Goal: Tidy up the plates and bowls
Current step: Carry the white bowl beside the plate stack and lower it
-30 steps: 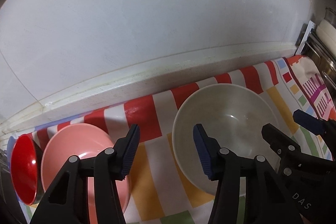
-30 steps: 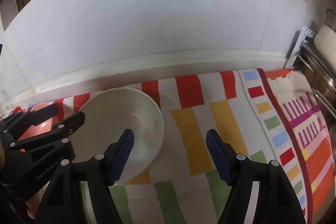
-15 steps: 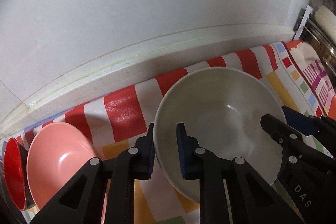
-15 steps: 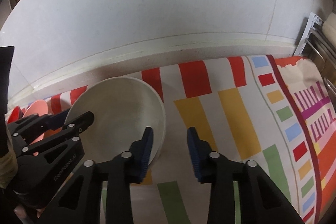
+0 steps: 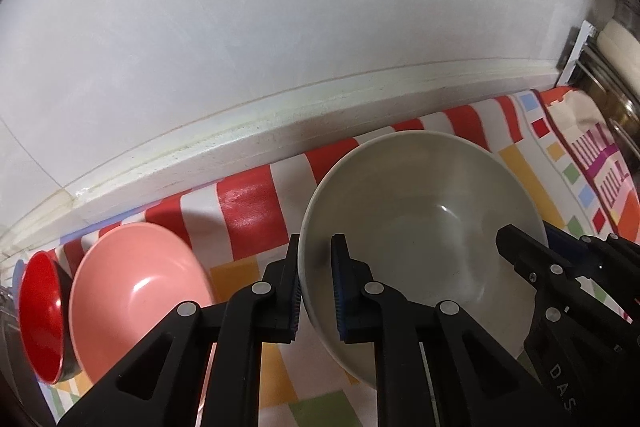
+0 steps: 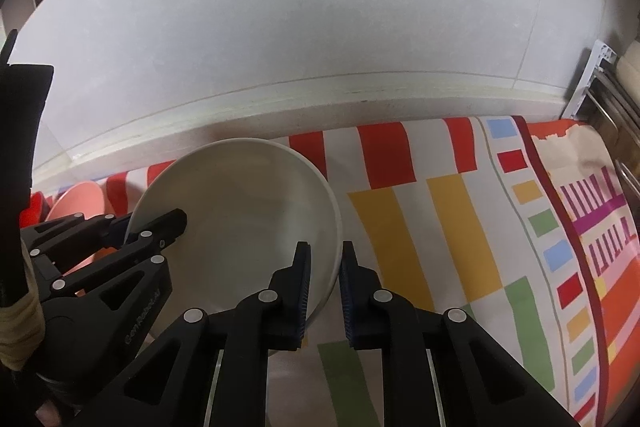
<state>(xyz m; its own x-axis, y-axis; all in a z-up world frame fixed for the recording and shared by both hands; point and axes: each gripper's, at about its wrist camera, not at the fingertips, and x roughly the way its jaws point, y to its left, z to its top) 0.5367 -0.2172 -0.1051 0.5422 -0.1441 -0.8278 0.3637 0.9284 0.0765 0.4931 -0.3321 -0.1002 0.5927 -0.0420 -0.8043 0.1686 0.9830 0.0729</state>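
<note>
A large white bowl [image 5: 420,227] sits on a striped cloth near the wall; it also shows in the right wrist view [image 6: 240,211]. My left gripper [image 5: 316,291] is shut on the bowl's left rim. My right gripper [image 6: 324,287] is shut on its right rim, and shows at the right of the left wrist view [image 5: 532,247]. A pink bowl [image 5: 136,291] lies left of the white one, with a red bowl [image 5: 40,311] leaning at its left.
The colourful striped cloth [image 6: 460,211] covers the counter up to a white wall ledge [image 5: 240,135]. A metal rack [image 6: 612,99] stands at the right edge, also at the far right of the left wrist view [image 5: 600,75].
Both grippers have moved in and closed from wide open onto opposite rims of the white bowl. The bowl looks slightly nearer and larger.
</note>
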